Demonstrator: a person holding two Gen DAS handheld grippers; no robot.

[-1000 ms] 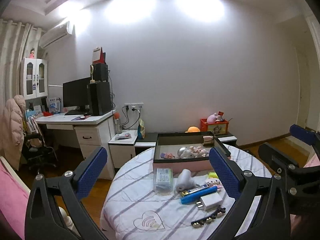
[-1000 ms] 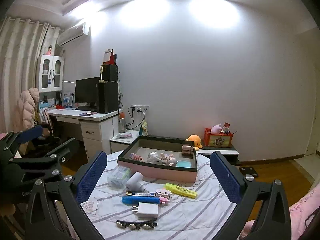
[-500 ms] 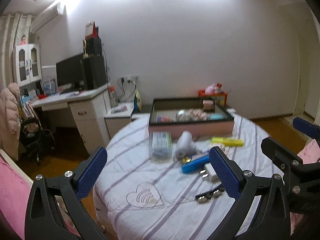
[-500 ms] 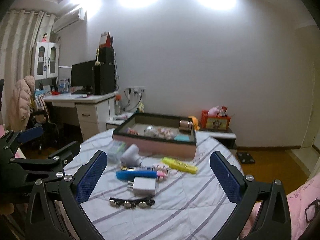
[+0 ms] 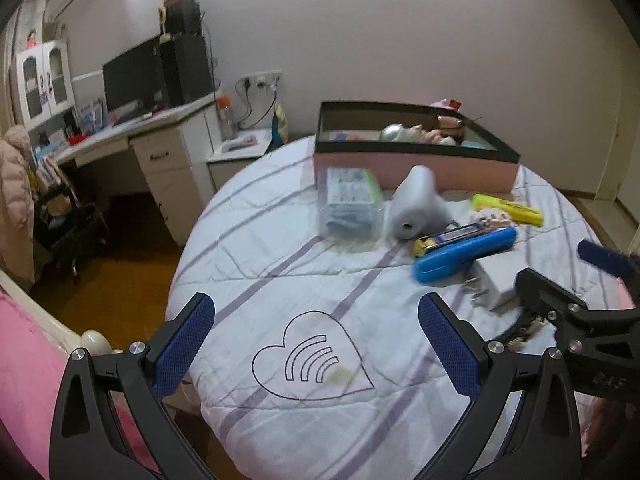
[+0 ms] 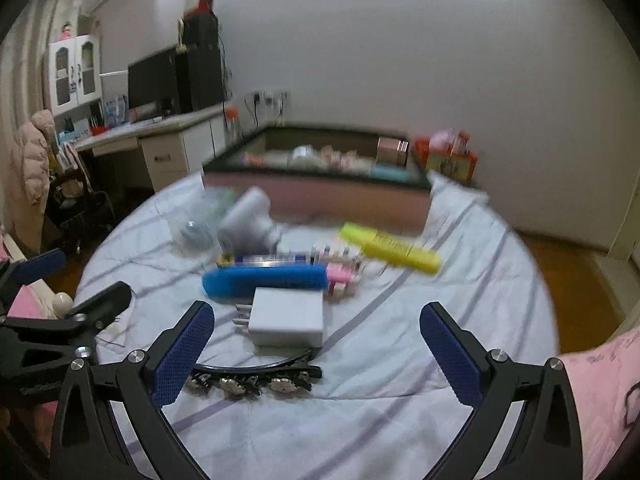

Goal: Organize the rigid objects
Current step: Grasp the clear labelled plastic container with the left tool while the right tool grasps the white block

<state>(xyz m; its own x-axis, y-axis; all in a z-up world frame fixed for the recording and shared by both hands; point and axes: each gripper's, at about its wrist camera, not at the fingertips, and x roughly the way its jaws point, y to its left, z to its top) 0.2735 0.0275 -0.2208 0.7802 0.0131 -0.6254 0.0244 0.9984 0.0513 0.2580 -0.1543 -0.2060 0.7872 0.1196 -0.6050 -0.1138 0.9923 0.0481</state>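
A round table with a striped white cloth holds loose items: a clear plastic box, a white hair dryer, a blue case, a white charger, a yellow highlighter, pink clips and a black jewelled hair clip. A pink box with a black rim at the table's far side holds several small things. My left gripper is open and empty above the heart print. My right gripper is open and empty, just over the charger and the hair clip.
A white desk with a monitor and a black chair stand at the left. A low cabinet sits behind the table. Pink bedding lies at the near right. The floor around is brown wood.
Both grippers have dropped and tilted down toward the table. The loose items now lie closer and larger. Both stay open.
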